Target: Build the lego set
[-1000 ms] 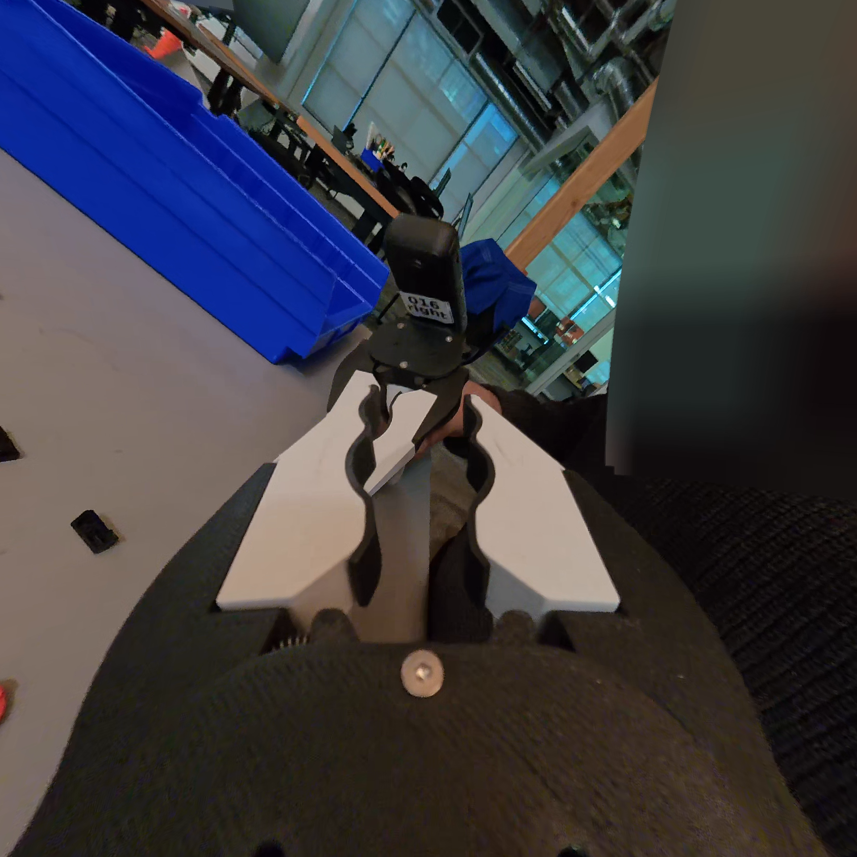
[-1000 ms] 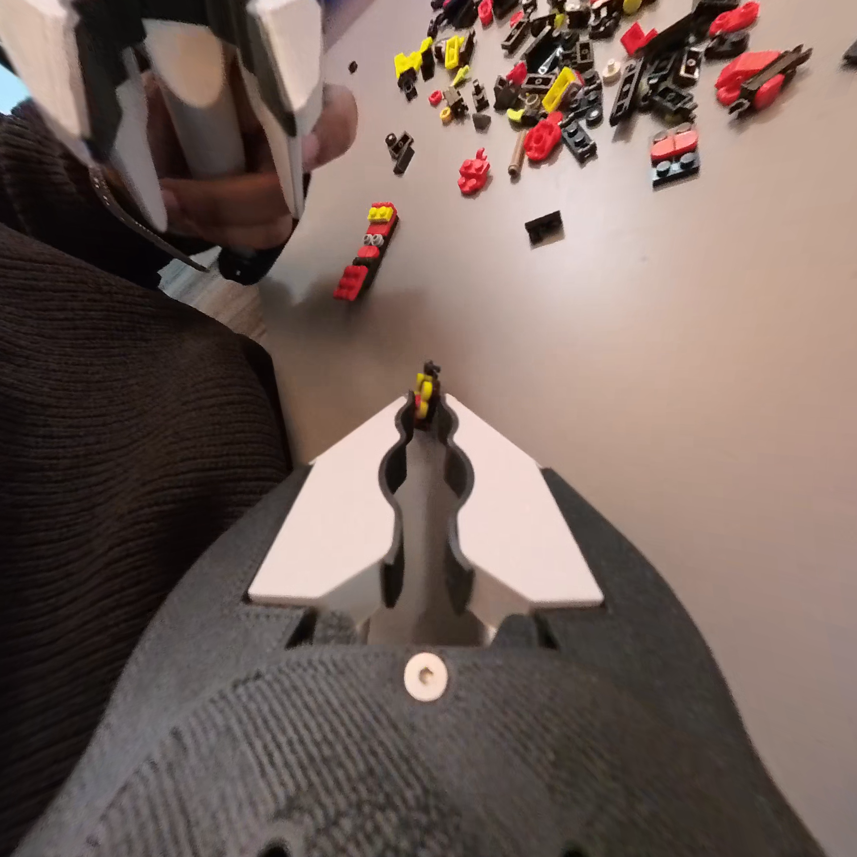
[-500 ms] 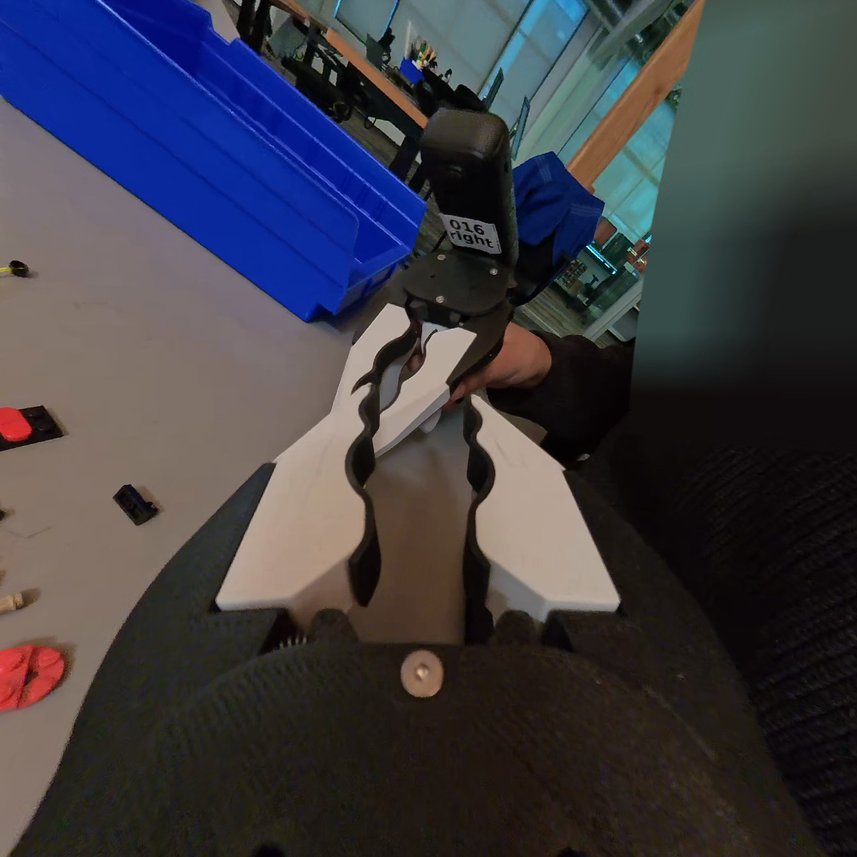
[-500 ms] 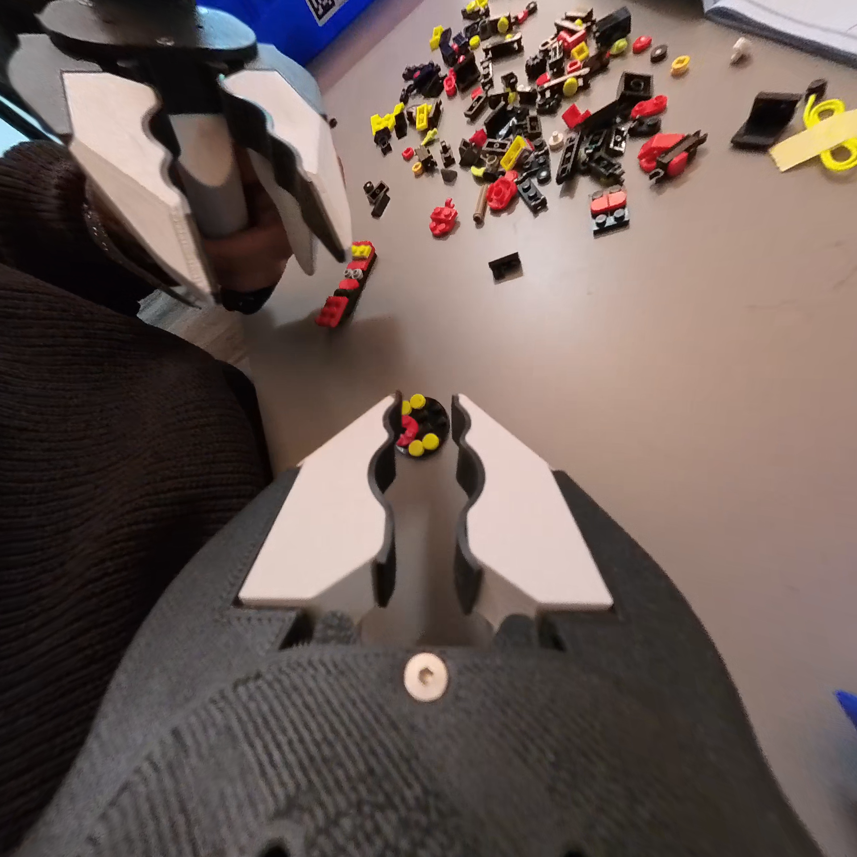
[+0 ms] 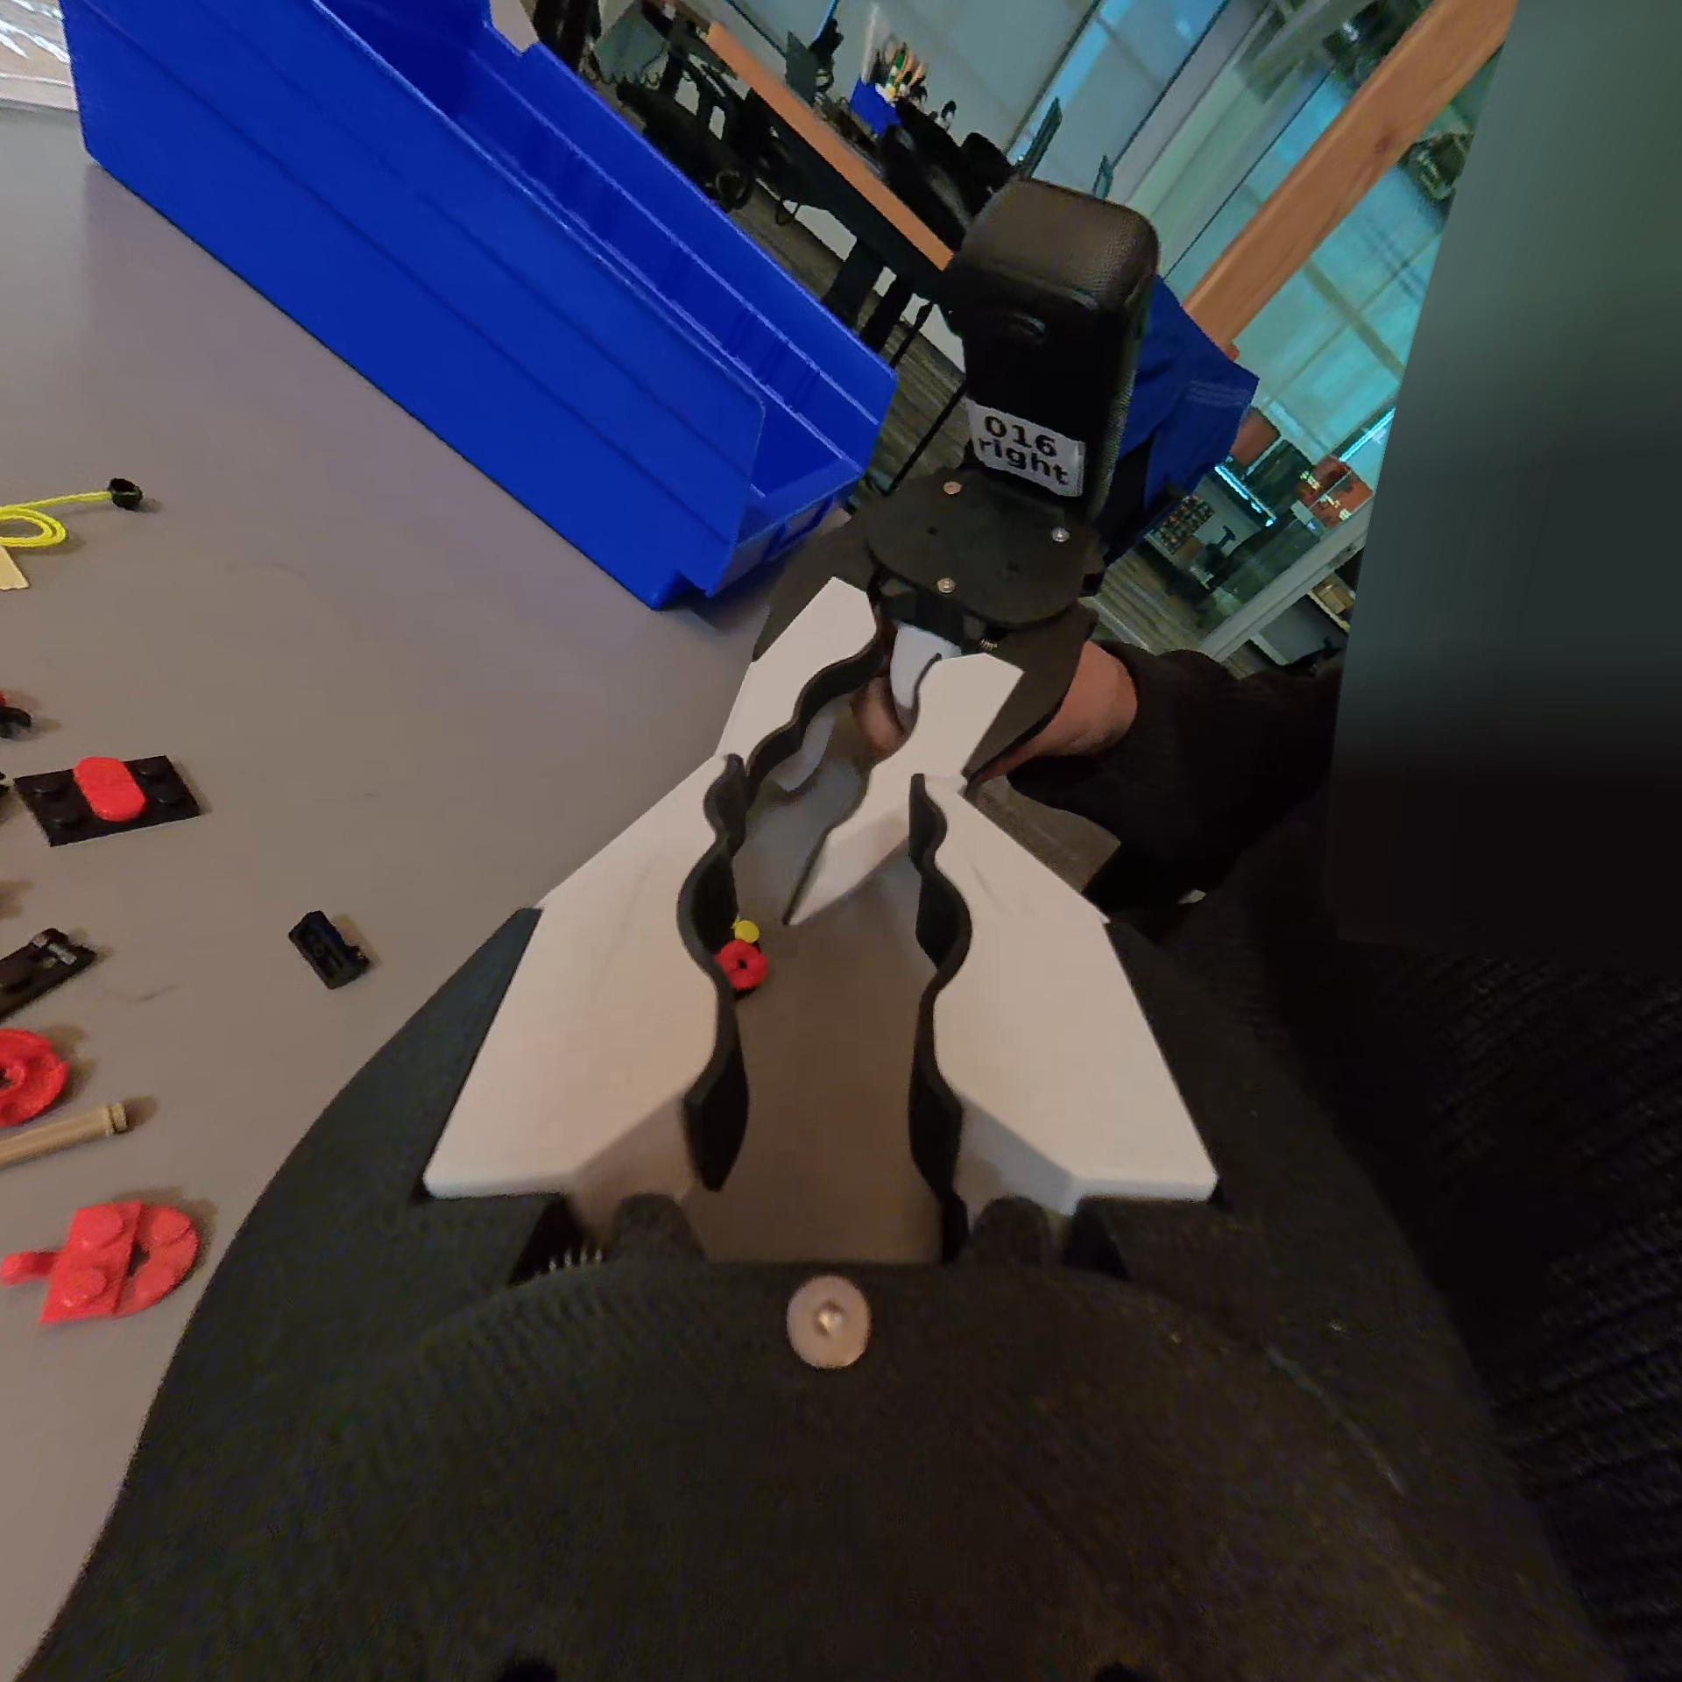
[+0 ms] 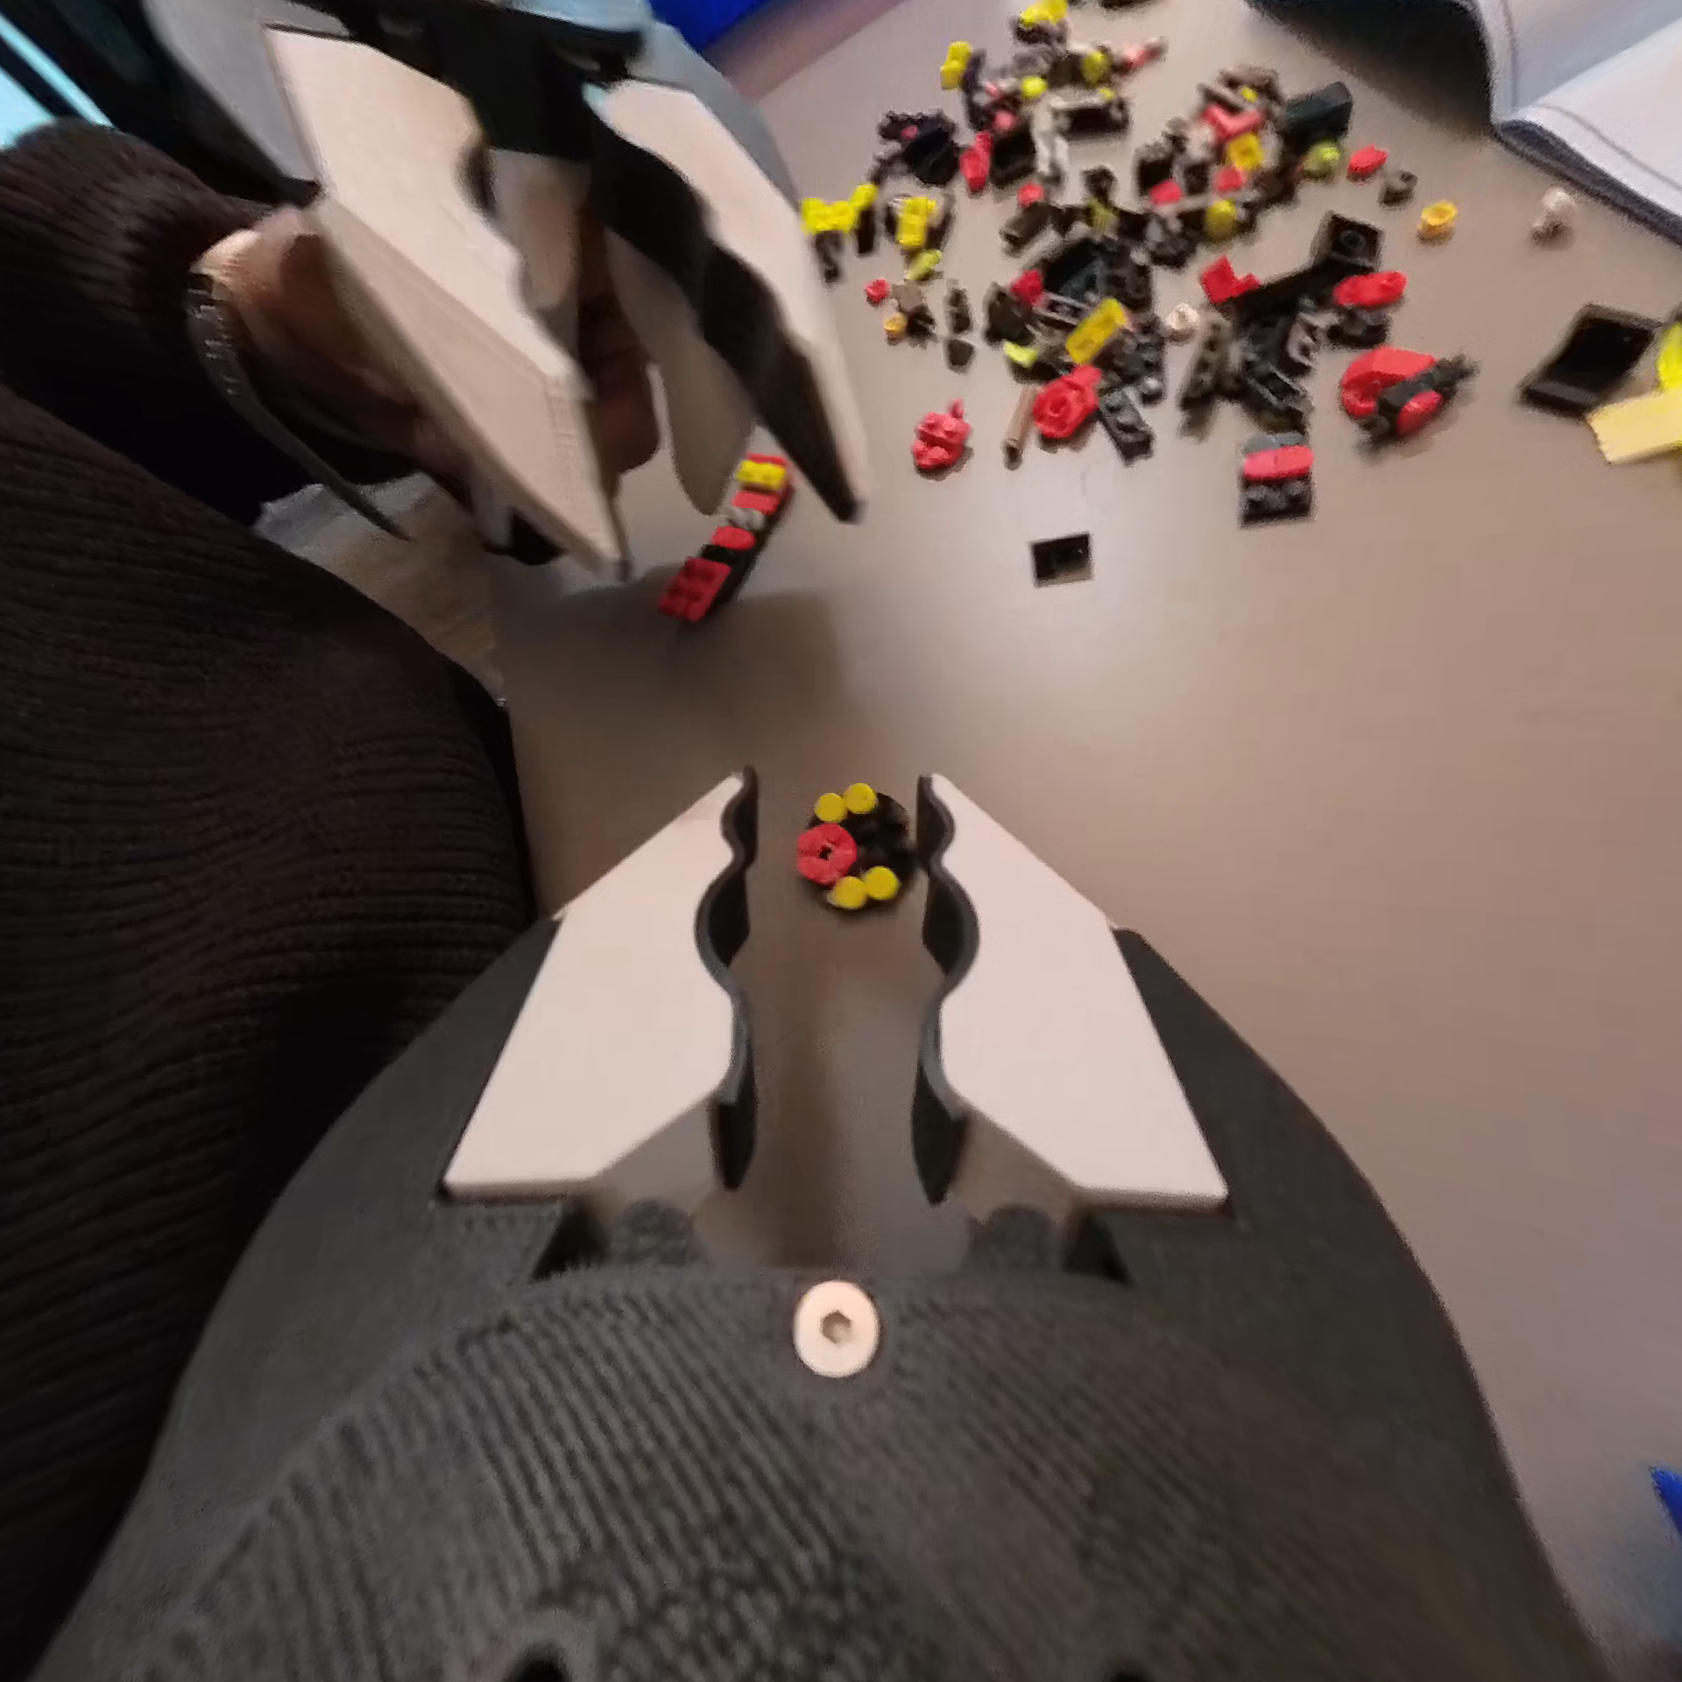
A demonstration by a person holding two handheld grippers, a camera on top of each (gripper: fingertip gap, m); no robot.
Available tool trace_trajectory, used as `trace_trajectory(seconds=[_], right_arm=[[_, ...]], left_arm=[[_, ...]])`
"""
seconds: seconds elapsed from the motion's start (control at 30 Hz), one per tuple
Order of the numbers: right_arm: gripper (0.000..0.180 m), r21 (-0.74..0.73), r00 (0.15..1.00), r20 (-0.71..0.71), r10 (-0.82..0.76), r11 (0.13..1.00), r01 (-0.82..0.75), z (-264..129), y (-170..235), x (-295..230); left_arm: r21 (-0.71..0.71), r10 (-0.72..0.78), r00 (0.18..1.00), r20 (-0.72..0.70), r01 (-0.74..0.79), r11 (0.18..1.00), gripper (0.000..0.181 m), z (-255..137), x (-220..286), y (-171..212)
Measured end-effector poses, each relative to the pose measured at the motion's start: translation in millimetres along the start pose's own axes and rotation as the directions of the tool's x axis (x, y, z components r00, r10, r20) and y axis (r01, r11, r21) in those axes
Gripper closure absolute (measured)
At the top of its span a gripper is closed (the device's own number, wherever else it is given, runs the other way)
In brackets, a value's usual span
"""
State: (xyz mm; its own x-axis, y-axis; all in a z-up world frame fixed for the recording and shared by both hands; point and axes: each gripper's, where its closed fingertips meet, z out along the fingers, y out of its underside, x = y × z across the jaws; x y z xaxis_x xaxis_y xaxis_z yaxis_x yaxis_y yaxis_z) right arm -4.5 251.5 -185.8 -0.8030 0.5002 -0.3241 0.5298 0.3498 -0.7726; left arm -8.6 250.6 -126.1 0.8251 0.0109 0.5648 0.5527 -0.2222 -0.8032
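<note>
the small round black lego disc with red and yellow studs (image 6: 854, 851) lies on the grey table (image 6: 1274, 774) between the spread tips of the empty right claw (image 6: 835, 801), nearer than the open, empty left claw (image 5: 819, 801).

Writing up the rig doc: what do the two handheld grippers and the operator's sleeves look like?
Both the left gripper and the right gripper have white wedge-shaped fingers with wavy black pads, on a textured black body with a silver centre screw. The right one carries a black camera bearing a white label. Sleeves are dark ribbed knit.
</note>
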Motion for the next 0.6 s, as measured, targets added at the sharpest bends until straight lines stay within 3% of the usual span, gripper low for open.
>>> trace_trajectory(seconds=[0.17,0.37,0.5,0.6], right_arm=[[0.148,0.054,0.988,0.091,-0.124,0.991,0.119,0,-12,-28],[0.155,-0.03,0.971,0.14,-0.192,0.98,0.198,9,3,-41],[0.157,-0.098,0.97,0.121,-0.21,0.97,0.222,13,15,-36],[0.169,-0.195,0.976,0.054,-0.209,0.957,0.216,13,28,-21]], left_arm=[[0.023,-0.033,0.999,0.017,0.032,0.999,0.148,-3,-6,-3],[0.03,-0.06,0.997,0.042,0.058,0.998,0.148,-5,-13,-4],[0.025,-0.064,0.997,0.043,0.063,0.998,0.148,-4,-14,-3],[0.021,-0.068,0.997,0.044,0.067,0.998,0.148,-4,-15,-2]])
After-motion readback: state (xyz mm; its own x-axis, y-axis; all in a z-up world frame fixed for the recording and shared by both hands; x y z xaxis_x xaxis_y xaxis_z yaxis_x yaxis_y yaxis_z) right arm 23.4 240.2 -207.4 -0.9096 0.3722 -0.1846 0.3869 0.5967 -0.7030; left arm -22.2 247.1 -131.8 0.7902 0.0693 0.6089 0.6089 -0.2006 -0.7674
